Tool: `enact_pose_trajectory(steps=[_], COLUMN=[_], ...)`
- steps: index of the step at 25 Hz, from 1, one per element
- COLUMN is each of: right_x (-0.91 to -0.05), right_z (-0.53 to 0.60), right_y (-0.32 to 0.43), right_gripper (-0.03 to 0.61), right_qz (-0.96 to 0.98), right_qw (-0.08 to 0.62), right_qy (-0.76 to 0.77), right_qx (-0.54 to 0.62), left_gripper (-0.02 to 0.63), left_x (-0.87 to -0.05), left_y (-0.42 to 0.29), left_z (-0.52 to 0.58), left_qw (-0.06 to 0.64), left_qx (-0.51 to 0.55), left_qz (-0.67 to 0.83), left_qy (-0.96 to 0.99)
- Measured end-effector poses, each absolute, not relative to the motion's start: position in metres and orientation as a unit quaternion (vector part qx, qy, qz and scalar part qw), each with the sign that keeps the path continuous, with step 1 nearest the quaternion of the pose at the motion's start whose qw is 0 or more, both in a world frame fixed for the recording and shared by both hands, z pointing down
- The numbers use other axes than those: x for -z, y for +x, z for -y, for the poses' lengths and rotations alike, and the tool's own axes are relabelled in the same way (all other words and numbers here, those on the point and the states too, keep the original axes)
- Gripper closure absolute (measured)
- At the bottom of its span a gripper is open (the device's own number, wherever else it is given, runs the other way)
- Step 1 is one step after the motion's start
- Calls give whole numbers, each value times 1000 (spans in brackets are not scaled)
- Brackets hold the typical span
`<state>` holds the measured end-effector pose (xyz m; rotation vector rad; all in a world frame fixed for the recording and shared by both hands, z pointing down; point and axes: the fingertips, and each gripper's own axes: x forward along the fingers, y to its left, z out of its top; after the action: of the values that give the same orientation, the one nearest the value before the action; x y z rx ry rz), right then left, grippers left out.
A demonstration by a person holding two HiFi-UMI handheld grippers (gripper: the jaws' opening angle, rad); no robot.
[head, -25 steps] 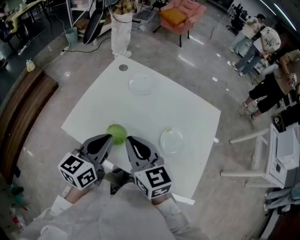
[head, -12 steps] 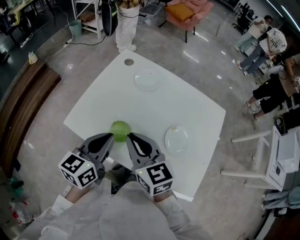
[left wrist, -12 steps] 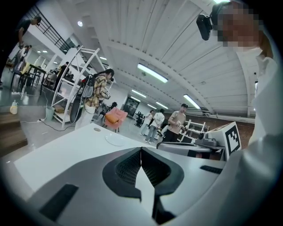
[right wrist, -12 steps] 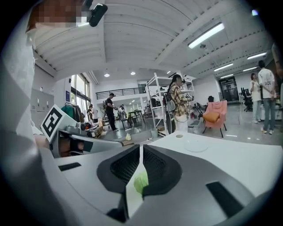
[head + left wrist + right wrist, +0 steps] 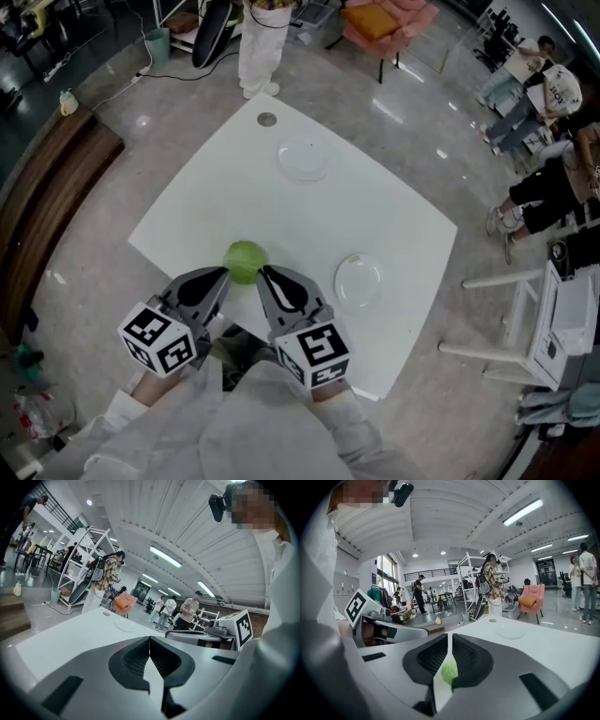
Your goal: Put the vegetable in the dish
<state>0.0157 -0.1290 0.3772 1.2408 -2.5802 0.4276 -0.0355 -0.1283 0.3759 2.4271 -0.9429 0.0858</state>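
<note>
- The white table [image 5: 375, 206] sits slightly further right in the head view than a second ago; both grippers keep to its near edge.
- The left gripper [image 5: 226, 273] and right gripper [image 5: 262, 270] have their jaws pressed together, gripping nothing.
- The near dish [image 5: 358, 279] lies right of the grippers, the far dish [image 5: 304, 157] (also clear) toward the opposite edge.
- The green vegetable [image 5: 245, 260] rests on the table just beyond the two tips, apart from both dishes.

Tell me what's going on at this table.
A person holds a gripper in each hand at the near edge of the white table. The left gripper and the right gripper both have their fingers closed with nothing in them. The green vegetable lies on the table just beyond their tips. The near dish and the far dish are both empty, so the vegetable is not yet placed.
</note>
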Motion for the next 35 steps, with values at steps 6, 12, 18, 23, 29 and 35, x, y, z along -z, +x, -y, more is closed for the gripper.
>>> enact_pose_trajectory(steps=[6, 12, 18, 23, 29, 35], right_x=[-385, -397, -419, -437, -456, -473], right_z=[136, 143, 140, 146, 153, 153], right_y=[6, -3, -17, -12, -15, -24], right_gripper=[492, 374, 247, 212, 208, 202], right_qz=[888, 892, 905, 899, 892, 892], right_qw=[135, 176, 229, 261, 307, 341], right_qy=[411, 390, 336, 330, 315, 286], right_qx=[-154, -147, -127, -125, -103, -80], left_gripper=[606, 606, 606, 606, 606, 606], left_x=[-383, -392, -406, -414, -425, -434], left_y=[-41, -45, -48, -48, -56, -63], left_z=[133, 138, 140, 140, 148, 157], left_qw=[272, 280, 296, 303, 315, 321], left_qx=[-37, -38, -40, -39, -38, -39], left_qz=[351, 354, 360, 366, 371, 376], left_qy=[895, 891, 884, 879, 873, 868])
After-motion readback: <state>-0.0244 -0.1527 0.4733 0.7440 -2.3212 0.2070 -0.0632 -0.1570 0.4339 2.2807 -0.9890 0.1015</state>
